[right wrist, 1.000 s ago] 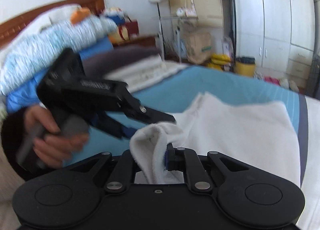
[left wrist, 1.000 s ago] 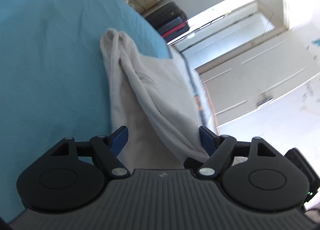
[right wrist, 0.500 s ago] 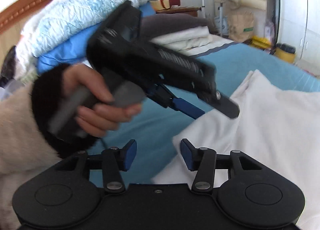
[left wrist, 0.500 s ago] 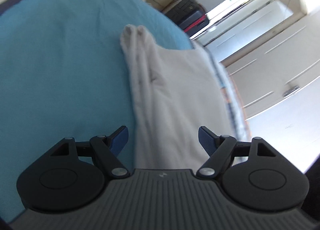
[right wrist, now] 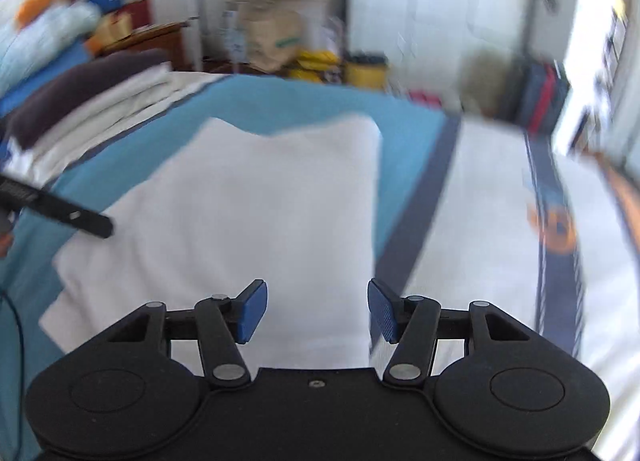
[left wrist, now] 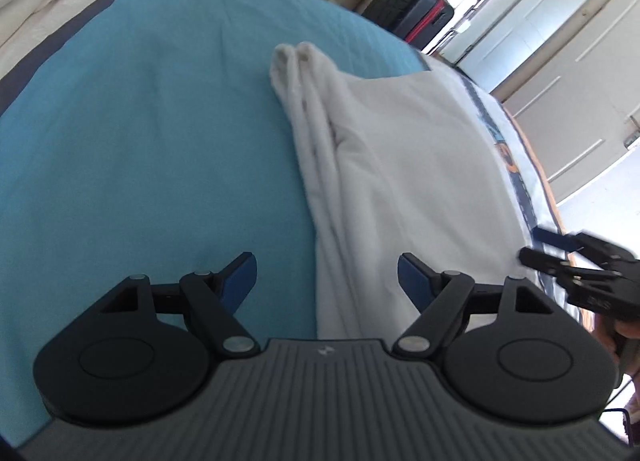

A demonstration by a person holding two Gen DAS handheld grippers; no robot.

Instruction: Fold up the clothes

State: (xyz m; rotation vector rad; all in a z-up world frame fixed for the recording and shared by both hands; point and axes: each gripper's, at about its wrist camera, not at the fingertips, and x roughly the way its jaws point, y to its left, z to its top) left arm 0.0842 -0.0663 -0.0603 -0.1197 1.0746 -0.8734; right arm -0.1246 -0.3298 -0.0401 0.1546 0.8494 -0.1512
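My left gripper (left wrist: 326,275) hangs with jaws spread wide over the near end of the white cloth (left wrist: 400,165), holding nothing. My right gripper (right wrist: 316,311) is likewise wide and empty over the cloth (right wrist: 248,213).

The cloth lies doubled on the blue bed cover (left wrist: 140,133), near the cover's right edge. Its long axis runs away from the left gripper, bunched end farthest.

Risk, my judgement: pinching only the top layer along the layered left edge would pull the stack apart.

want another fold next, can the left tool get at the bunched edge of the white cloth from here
Probably yes. The left tool is open and empty, and the cloth's bunched edge runs straight ahead of it on the blue sheet, with nothing lying across it.
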